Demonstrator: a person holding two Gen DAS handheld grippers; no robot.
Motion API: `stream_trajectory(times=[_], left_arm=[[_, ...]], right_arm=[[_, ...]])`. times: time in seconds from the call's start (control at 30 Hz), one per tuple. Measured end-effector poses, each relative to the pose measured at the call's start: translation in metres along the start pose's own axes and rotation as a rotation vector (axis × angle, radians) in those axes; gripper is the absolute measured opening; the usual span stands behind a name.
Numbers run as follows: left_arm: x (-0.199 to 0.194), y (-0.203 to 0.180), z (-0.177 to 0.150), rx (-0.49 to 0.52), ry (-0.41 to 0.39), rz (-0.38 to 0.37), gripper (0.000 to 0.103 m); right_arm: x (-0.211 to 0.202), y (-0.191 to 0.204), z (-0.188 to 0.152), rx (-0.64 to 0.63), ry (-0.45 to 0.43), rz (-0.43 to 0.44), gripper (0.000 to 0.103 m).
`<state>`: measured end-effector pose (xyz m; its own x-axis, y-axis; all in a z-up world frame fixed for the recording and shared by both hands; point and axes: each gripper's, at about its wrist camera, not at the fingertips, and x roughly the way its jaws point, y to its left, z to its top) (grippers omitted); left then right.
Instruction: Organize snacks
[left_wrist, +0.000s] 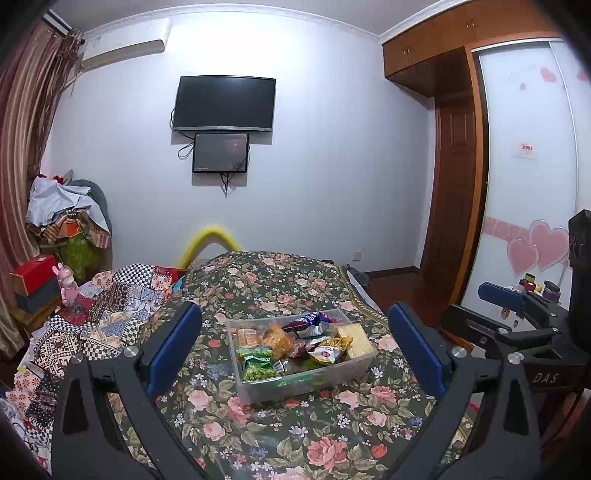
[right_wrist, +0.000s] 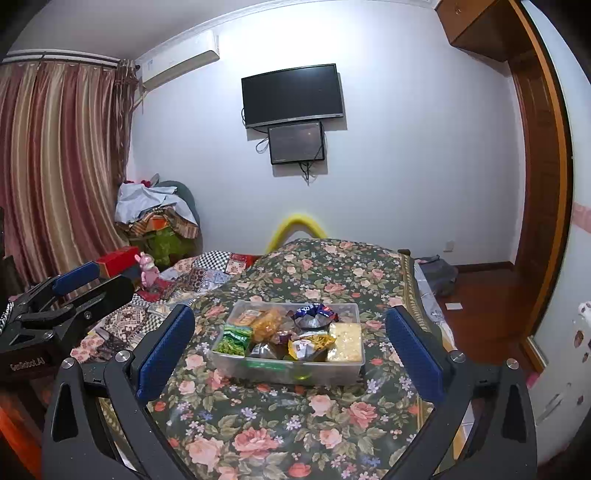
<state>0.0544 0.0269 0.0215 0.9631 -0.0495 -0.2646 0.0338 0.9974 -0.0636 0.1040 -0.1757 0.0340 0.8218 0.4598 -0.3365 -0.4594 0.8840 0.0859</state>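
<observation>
Snacks are sitting together in one clear plastic box (left_wrist: 295, 386), which is resting on the flowered cover (left_wrist: 266, 435) of the bed, near the middle of the covered surface and well back from its far edge.

Contents, left wrist view:
- A green bag (left_wrist: 258, 365) is lying at the near left corner of the box.
- An orange bag (left_wrist: 277, 338) is lying behind the green bag, toward the far wall of the box.
- A blue and silver bag (left_wrist: 308, 323) is standing against the far wall.
- A yellow bag (left_wrist: 332, 349) is lying near the middle, touching a pale flat pack (left_wrist: 356, 339) that is filling the right end.

The left gripper (left_wrist: 295, 354) is hovering in front of the box. Its blue-padded fingers (left_wrist: 173, 347) are spread wide, released, with nothing between them; the box is appearing in the gap, apart from both pads.

The right gripper (right_wrist: 291, 350) is hovering in the same manner. Its fingers (right_wrist: 413, 354) are also spread wide and released, and the box (right_wrist: 288, 369) is lying between them in the view without touching either pad.

Each gripper is showing in the other camera: the right one (left_wrist: 517, 306) at the right edge of the left view, the left one (right_wrist: 74, 291) at the left edge of the right view.

A patchwork quilt (left_wrist: 92, 325) is lying to the left of the flowered cover. A television (right_wrist: 292, 95) is hanging on the far wall.
</observation>
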Motion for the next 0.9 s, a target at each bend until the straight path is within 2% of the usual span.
stream_trajectory(times=[0.9], left_arm=[[0.0073,0.002,-0.0057,-0.001,0.024,0.009,0.103]], right_arm=[[-0.0021,-0.0041,-0.0016,0.018,0.009,-0.014,0.103]])
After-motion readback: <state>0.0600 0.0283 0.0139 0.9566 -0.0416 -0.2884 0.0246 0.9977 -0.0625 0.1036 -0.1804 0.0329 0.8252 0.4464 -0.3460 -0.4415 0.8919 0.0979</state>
